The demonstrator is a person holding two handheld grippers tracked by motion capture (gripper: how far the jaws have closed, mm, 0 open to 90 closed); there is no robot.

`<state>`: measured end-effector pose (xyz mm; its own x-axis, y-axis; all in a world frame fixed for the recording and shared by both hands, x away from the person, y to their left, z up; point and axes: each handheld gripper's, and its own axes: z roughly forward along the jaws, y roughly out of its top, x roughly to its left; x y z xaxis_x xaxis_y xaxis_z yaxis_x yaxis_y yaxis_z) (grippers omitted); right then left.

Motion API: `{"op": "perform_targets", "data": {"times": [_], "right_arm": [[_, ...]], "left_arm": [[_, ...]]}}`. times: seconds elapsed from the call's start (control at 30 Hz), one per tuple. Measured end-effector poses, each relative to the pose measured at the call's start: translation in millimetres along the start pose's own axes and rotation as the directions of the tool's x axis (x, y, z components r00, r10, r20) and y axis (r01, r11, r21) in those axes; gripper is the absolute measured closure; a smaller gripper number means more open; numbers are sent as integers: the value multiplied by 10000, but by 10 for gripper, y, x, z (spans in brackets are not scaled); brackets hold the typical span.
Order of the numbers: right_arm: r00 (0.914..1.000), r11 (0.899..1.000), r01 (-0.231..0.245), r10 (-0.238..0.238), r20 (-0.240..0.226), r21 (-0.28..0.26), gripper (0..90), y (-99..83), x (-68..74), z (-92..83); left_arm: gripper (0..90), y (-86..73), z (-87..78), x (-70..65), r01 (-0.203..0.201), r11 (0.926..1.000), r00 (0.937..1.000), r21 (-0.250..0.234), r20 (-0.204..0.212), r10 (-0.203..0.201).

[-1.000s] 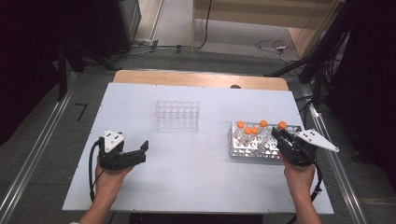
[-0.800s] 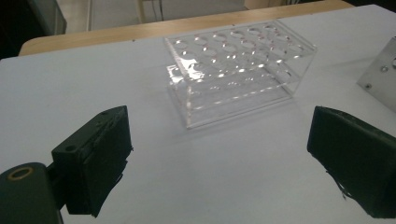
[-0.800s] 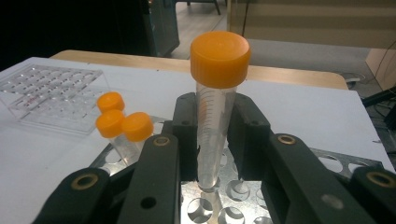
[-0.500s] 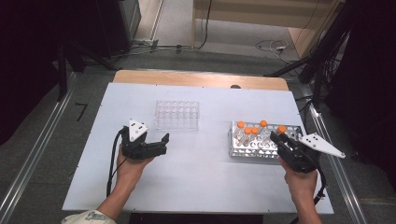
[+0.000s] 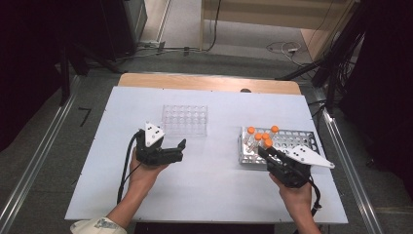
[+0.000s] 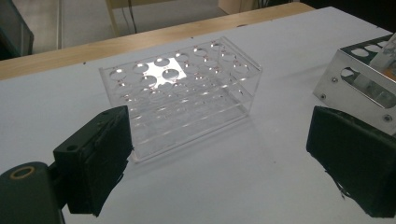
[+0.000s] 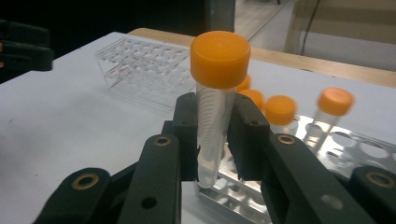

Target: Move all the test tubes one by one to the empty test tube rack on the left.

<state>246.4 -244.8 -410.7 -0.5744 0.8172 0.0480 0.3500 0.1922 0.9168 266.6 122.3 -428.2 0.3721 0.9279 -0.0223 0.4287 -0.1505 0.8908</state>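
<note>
The right gripper [image 7: 212, 140] clamps its fingers on an orange-capped tube [image 7: 215, 100], upright just above the metal rack [image 5: 292, 141] (three capped tubes stand there). The left gripper [image 6: 219, 158], fingers wide, faces the clear rack [image 6: 182, 100] on the table [image 5: 214, 195].

A lab or test bay: a white table [image 5: 209, 195] carries a clear tube rack [image 5: 185, 120] at eleven o'clock and a metal rack [image 5: 292, 141] of orange-capped tubes [image 5: 251, 130] at two o'clock; aluminium rails [image 5: 29, 180] and loose cables [image 5: 285, 47] surround it.
</note>
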Motion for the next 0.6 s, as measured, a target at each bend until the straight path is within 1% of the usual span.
{"op": "perform_targets", "data": {"times": [0.1,0.2,0.3,0.47,0.57,0.6], "right_arm": [[9995,9997,214,-211,-252,91,717,-5,91,76],[9983,9994,248,-236,-526,221,717,-3,164,159],[9966,9985,427,-402,-725,335,717,-8,228,244],[9933,9967,685,-641,-961,428,717,-16,328,369],[9921,9960,746,-692,-1046,487,717,-23,368,453],[9917,9956,783,-724,-1063,525,717,-27,374,484]], "left_arm": [[78,13,32,-22,-14,10000,10000,23,52,14],[78,27,48,-47,-2,10000,9999,0,140,2],[119,59,58,-92,-102,9999,9992,-113,377,106],[119,77,79,-129,-91,9998,9985,-173,531,100],[119,90,84,-178,-18,9997,9967,-224,812,36],[119,90,84,-178,-18,9997,9967,-224,812,36]]}}
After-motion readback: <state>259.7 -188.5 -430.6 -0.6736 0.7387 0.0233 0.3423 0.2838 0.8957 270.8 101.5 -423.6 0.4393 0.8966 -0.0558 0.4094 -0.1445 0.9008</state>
